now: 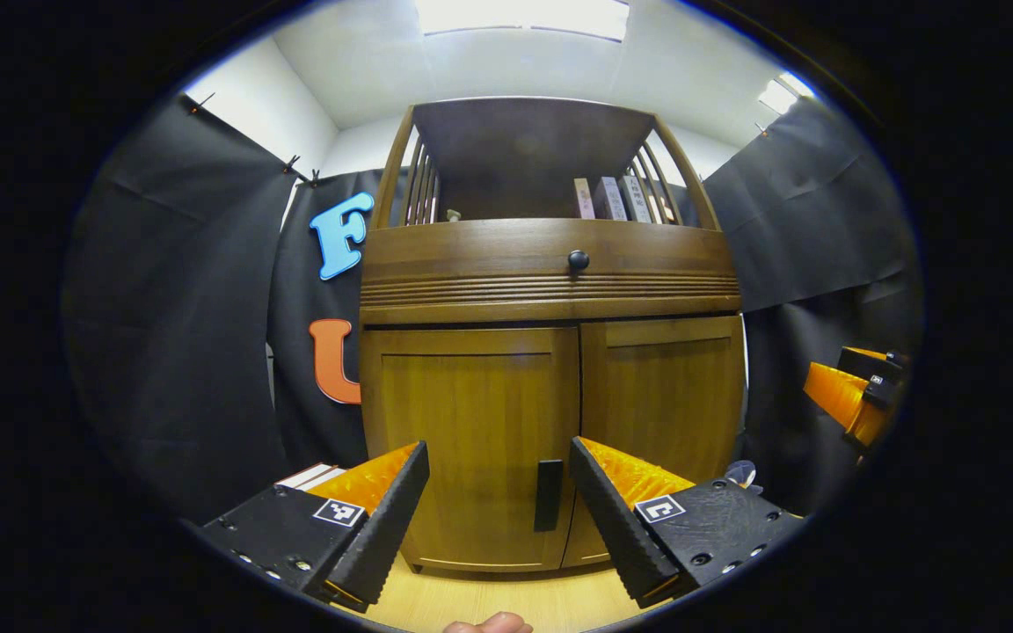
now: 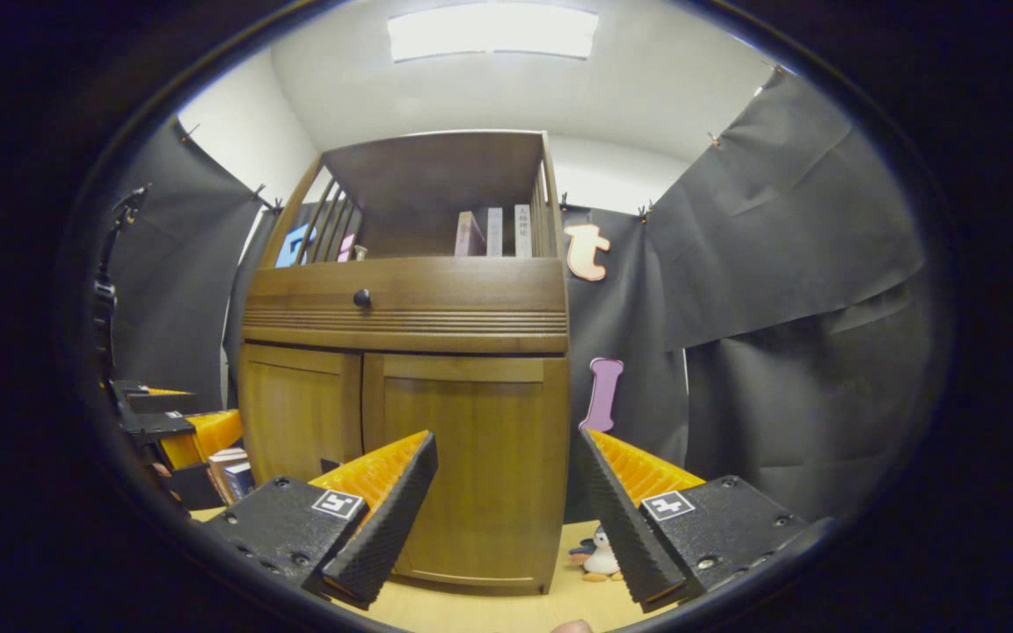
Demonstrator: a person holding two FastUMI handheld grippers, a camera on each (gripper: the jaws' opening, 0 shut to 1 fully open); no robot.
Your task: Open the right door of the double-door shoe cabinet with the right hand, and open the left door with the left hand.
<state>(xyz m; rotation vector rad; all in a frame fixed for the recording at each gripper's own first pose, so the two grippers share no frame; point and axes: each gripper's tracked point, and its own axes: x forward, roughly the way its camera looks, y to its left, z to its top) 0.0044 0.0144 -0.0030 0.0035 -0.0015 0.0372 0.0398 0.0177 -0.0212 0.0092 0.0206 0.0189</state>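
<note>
Facing the shoe cabinet [image 1: 550,352], both doors shut: left gripper [image 1: 498,514] spread wide, upright dark handle [image 1: 548,495] just ahead between fingers; right gripper [image 2: 506,519] likewise wide, fronting right door [image 2: 462,466].

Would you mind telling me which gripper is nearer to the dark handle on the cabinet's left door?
Left. The left gripper frames the dark handle between its open fingers, close ahead. The right gripper faces the right door, off to the handle's right.
</note>
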